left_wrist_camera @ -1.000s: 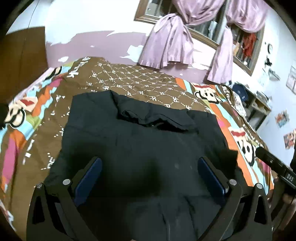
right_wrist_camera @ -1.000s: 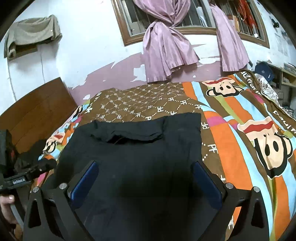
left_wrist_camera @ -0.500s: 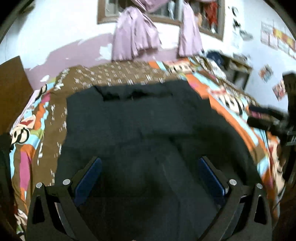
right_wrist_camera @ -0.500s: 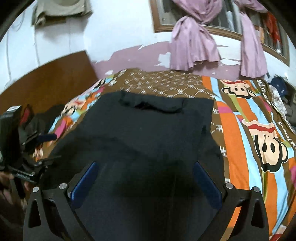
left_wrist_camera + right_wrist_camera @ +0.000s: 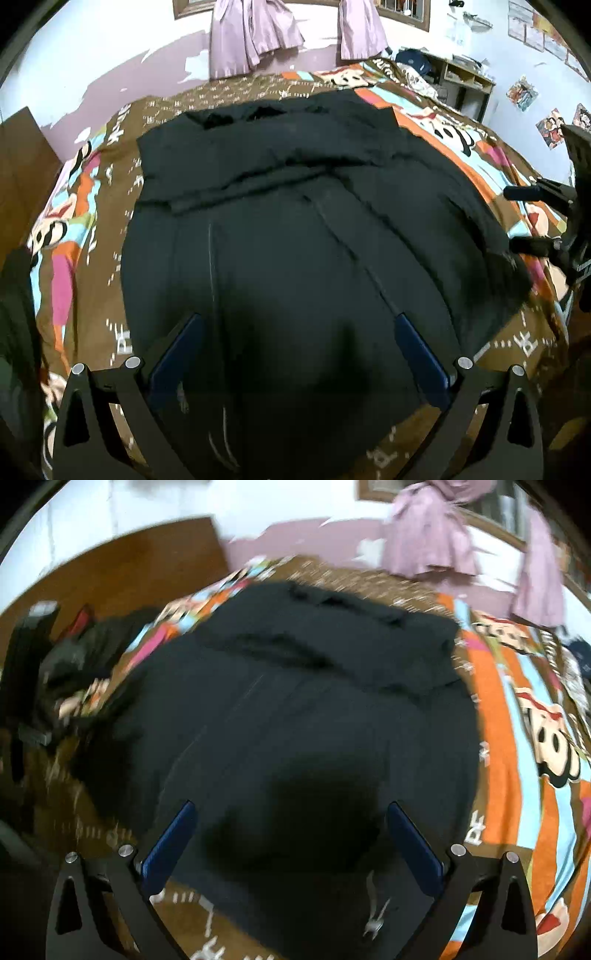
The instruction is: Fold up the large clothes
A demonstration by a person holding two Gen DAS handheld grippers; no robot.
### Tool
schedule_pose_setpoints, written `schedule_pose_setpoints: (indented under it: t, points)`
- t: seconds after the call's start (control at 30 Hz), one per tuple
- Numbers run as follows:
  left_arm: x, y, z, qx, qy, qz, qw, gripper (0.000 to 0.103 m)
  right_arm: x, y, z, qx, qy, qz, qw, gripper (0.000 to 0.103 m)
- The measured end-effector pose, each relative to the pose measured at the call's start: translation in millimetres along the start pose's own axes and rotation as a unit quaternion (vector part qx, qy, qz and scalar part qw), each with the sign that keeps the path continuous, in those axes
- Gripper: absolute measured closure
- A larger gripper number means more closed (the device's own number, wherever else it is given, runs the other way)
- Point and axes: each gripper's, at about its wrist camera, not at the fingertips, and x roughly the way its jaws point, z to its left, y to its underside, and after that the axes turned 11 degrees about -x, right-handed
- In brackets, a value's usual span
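Both grippers, left gripper [image 5: 297, 334] and right gripper [image 5: 290, 821], are hovering with blue fingers spread wide, holding nothing, over the black garment [image 5: 295, 229] that is lying spread across the cartoon-monkey bedspread [image 5: 524, 716]. White "PF" lettering [image 5: 476, 829] is showing on the bedspread's brown stripe.

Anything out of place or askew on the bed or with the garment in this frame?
Little stands out. The large black garment lies spread on the cartoon-print brown bedspread, with a rumpled fold ridge across its upper part. Behind, the lilac wall paint is peeling in patches. Both grippers, left gripper and right gripper, are open above it.
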Motion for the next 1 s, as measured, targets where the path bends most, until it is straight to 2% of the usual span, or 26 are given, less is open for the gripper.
schedule_pose_setpoints:
  t: [0.2,0.33,0.47,0.57,0.7,0.87,0.93,1.0]
  points:
    - [-12.6,38.8,-9.5,0.032,-0.008,-0.015,0.9993,0.002,11.9,16.4,27.8,-0.049,-0.032,0.044,0.997,0.0]
    - [-0.6,65.1,-17.2,0.054,-0.009,0.009,0.9984,0.002,28.1,27.6,42.5,-0.076,-0.038,0.086,0.993,0.0]
    - [16.6,85.7,-21.3,0.062,-0.012,0.045,0.997,0.002,41.3,40.7,54.9,-0.123,-0.008,0.12,0.985,0.0]
    - [23.9,94.3,-25.2,0.079,-0.013,0.052,0.9955,0.002,48.4,45.1,60.9,-0.145,0.017,0.125,0.981,0.0]
    - [30.9,103.1,-29.8,0.104,-0.02,0.055,0.9928,0.002,61.2,44.9,65.0,-0.154,0.057,0.127,0.978,0.0]
    - [37.3,114.3,-31.0,0.111,-0.014,0.072,0.991,0.002,86.2,46.3,68.3,-0.161,0.066,0.16,0.972,0.0]
    - [40.6,120.0,-31.1,0.122,-0.021,0.077,0.9894,0.002,90.9,46.2,65.2,-0.156,0.073,0.159,0.972,0.0]
    - [47.4,124.8,-30.6,0.134,-0.034,0.081,0.9871,0.002,92.3,44.4,61.1,-0.151,0.104,0.144,0.972,0.0]
